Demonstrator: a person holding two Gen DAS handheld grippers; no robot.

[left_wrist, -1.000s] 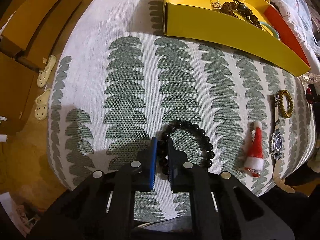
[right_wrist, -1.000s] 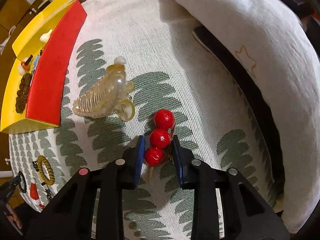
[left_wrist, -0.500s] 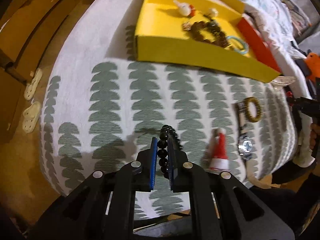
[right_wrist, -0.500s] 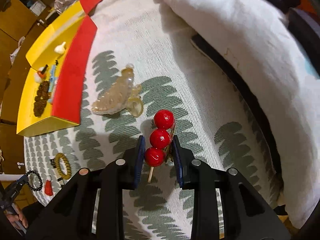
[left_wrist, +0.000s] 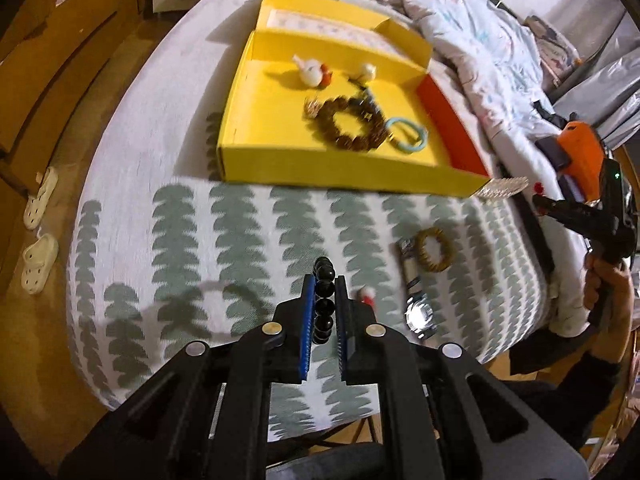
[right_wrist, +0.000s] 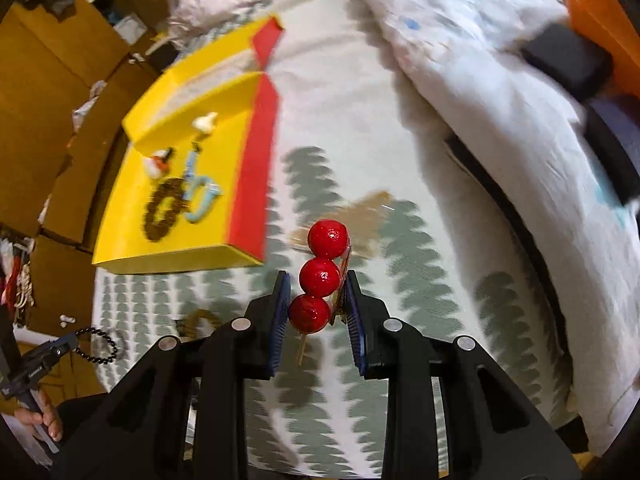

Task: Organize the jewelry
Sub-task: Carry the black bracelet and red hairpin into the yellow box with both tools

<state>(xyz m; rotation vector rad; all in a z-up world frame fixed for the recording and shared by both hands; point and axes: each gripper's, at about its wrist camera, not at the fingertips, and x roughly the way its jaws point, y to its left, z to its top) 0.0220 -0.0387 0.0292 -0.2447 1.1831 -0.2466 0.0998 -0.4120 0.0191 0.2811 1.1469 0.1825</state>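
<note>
The black bead bracelet (left_wrist: 323, 304) sat pinched between the blue-padded fingers (left_wrist: 306, 328) of the left gripper (left_wrist: 324, 320), held up above the bed (left_wrist: 224, 240); from the right wrist view it hung as a loop (right_wrist: 100, 346) off that gripper at the near left. The red ball hairpin (right_wrist: 320, 276), three red balls stacked on a thin stick, was clamped between the fingers (right_wrist: 280, 320) of the right gripper (right_wrist: 316, 316), also lifted clear of the bed, with the lowest ball between the pads and the other two sticking out beyond the tips.

Farther off lay the yellow box (left_wrist: 320, 168) with a red flap on its right side. Inside it were a brown bead bracelet (left_wrist: 352, 128), a light blue ring (left_wrist: 408, 138) just to its right, and two small white charms (left_wrist: 312, 74) toward the far wall.

On the bed's green leaf-patterned cover, near the left gripper, lay a small red and white hat charm (left_wrist: 366, 295), a wristwatch (left_wrist: 418, 314) to its right, and a gold coil hair tie (left_wrist: 436, 250) beyond the watch. A clear hair claw (left_wrist: 504, 188) rested by the box's near right corner. A white quilt (right_wrist: 500, 120) was bunched along the right side of the bed, and a pair of pale slippers (left_wrist: 38, 236) sat on the floor at the left
</note>
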